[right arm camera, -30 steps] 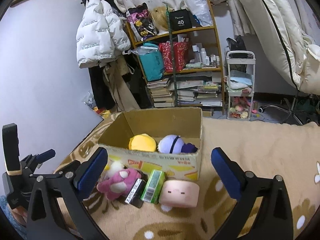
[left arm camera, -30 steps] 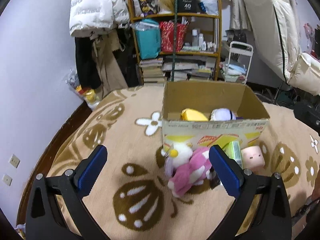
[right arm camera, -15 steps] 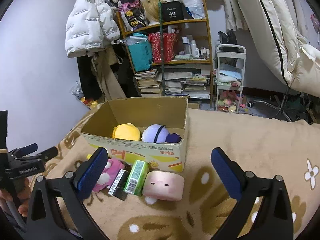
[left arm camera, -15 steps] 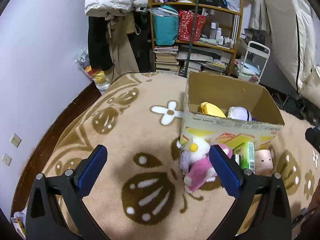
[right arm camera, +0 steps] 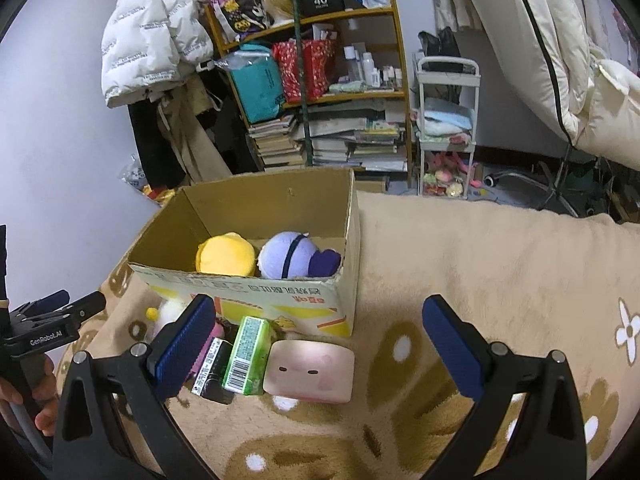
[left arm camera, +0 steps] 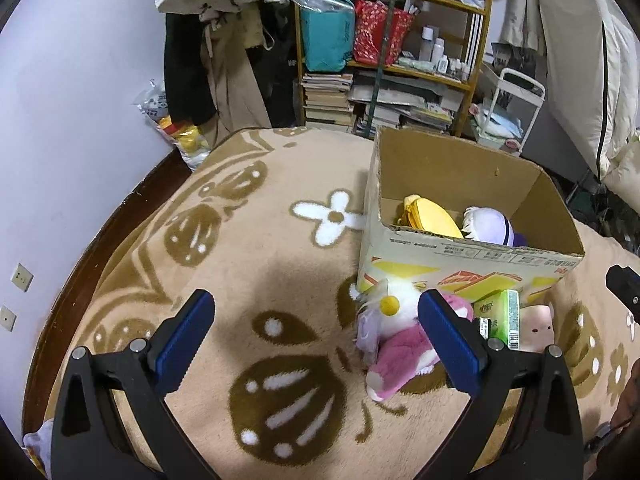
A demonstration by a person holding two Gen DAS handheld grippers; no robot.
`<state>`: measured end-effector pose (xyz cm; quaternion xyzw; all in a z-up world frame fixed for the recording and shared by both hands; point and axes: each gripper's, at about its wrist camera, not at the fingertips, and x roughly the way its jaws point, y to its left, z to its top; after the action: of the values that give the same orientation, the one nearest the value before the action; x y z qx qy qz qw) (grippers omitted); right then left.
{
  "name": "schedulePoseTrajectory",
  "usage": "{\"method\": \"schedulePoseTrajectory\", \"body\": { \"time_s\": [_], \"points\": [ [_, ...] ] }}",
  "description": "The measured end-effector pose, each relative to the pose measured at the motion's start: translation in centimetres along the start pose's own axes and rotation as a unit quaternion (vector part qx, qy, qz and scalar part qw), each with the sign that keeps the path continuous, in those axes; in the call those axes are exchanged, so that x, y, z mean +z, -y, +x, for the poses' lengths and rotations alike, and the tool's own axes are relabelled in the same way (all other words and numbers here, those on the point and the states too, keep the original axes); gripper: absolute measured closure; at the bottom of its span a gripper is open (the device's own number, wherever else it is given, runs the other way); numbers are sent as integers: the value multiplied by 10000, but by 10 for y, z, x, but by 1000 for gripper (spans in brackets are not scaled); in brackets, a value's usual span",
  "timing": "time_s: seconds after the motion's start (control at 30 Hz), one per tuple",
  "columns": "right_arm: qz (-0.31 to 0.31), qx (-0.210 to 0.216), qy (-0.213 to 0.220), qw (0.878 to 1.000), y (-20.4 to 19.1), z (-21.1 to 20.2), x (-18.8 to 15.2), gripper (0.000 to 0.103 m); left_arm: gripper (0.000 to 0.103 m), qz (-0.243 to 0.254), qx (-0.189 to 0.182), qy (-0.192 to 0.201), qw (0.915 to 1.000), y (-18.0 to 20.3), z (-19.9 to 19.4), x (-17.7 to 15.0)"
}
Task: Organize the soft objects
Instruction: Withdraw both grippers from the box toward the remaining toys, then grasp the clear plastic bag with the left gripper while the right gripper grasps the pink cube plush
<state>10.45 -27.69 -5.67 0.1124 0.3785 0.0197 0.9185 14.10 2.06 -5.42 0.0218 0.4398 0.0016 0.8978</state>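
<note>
An open cardboard box [left arm camera: 472,256] [right arm camera: 256,292] stands on the beige carpet and holds a yellow plush [left arm camera: 430,218] [right arm camera: 226,254] and a lilac plush [left arm camera: 488,226] [right arm camera: 290,256]. In front of it lie a white and pink plush [left arm camera: 400,332], a green pack [left arm camera: 504,320] [right arm camera: 248,344], a dark pack [right arm camera: 212,372] and a pink pig cushion [left arm camera: 538,328] [right arm camera: 310,370]. My left gripper [left arm camera: 318,338] is open and empty, just left of the pink plush. My right gripper [right arm camera: 320,350] is open and empty above the pig cushion.
A wooden shelf [left arm camera: 384,40] [right arm camera: 320,72] with books and bags stands behind the box. A white trolley [right arm camera: 446,128] is to its right. Coats hang at the left wall [right arm camera: 148,40]. White bedding [right arm camera: 560,48] is at the right.
My left gripper has risen and shifted left, so the box and plush now sit further right. My right gripper has moved closer over the pig cushion. Both stay open.
</note>
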Motion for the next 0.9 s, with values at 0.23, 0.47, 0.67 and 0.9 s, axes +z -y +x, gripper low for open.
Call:
{"method": "schedulePoseTrajectory", "body": {
  "time_s": [0.23,0.47,0.67,0.9],
  "points": [
    [129,-88,-438,9989,6,23,-5,0,2,-22,-56,-410,9991,4,28,0],
    [395,-43,-981,9944,15,48,-17,0,3,-32,-150,-904,9958,-2,54,-5],
    [409,-191,-1313,9903,16,68,-25,0,3,-104,-213,-1394,9899,-5,74,-12],
    [301,-322,-1629,9857,12,84,-34,0,3,-115,-98,-1627,9866,-9,86,-18]
  ]
}}
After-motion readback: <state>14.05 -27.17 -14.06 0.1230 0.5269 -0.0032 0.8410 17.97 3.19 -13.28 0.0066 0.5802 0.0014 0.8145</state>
